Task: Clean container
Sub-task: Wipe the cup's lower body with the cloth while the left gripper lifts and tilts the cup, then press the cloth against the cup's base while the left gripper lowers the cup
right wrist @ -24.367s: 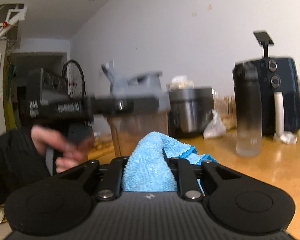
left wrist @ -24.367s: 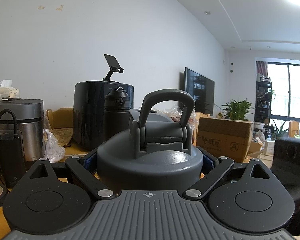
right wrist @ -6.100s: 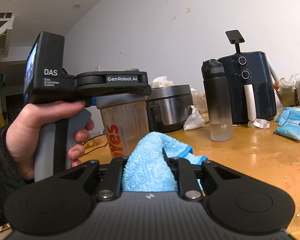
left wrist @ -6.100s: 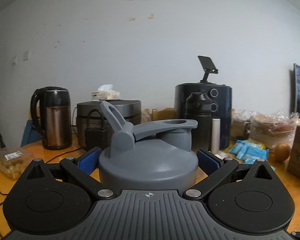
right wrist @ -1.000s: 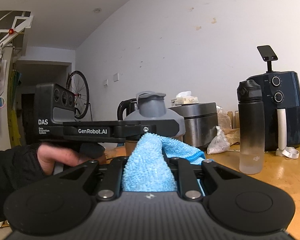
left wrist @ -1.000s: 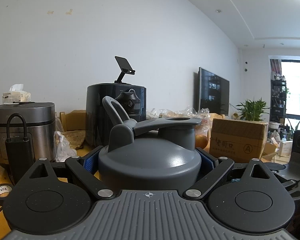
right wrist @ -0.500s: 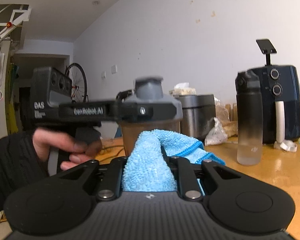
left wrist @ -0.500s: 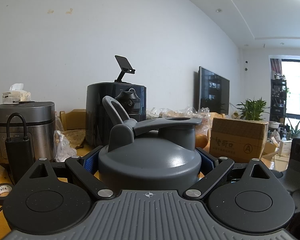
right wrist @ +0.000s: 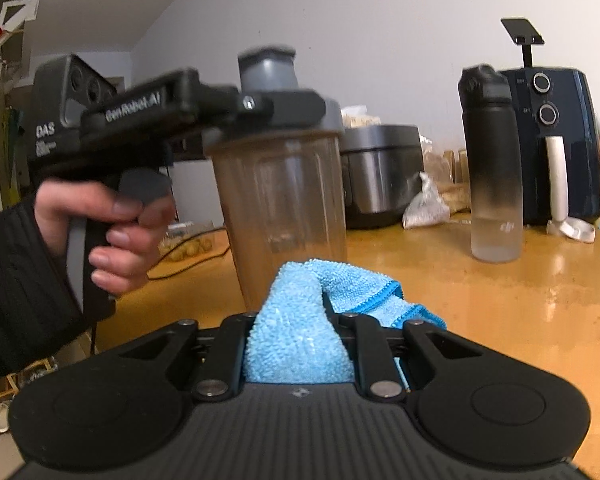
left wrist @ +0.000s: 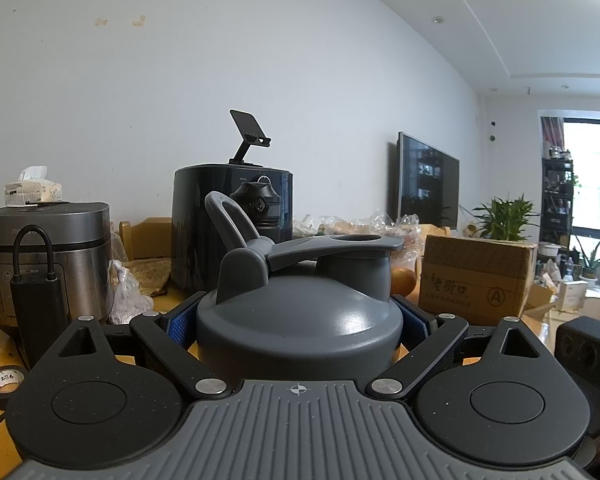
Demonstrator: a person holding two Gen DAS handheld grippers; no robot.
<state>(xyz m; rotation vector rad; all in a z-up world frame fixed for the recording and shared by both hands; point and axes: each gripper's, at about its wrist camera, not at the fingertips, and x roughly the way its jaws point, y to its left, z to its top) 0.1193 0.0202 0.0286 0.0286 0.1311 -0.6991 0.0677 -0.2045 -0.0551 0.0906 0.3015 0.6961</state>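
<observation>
My left gripper [left wrist: 298, 322] is shut on the grey lid of a shaker bottle [left wrist: 298, 320], its flip cap and loop handle upright. The right wrist view shows that bottle [right wrist: 280, 200]: a brownish translucent cup with the grey lid, held upright above the yellow table [right wrist: 500, 296] by the left gripper [right wrist: 276, 108]. My right gripper [right wrist: 300, 344] is shut on a folded blue cloth [right wrist: 300, 340], which sits just in front of and below the bottle's lower part. I cannot tell whether cloth and bottle touch.
A black water bottle [right wrist: 494, 160] and a dark air fryer [right wrist: 556, 144] stand at the right. A steel rice cooker [left wrist: 46, 256] with a black charger [left wrist: 36, 308], a tape roll [left wrist: 2, 384] and a cardboard box [left wrist: 476, 276] are around the table.
The right gripper has dropped and come closer to the bottle, so more of the cup's wall shows. The left gripper still holds the bottle, raised slightly in the right view.
</observation>
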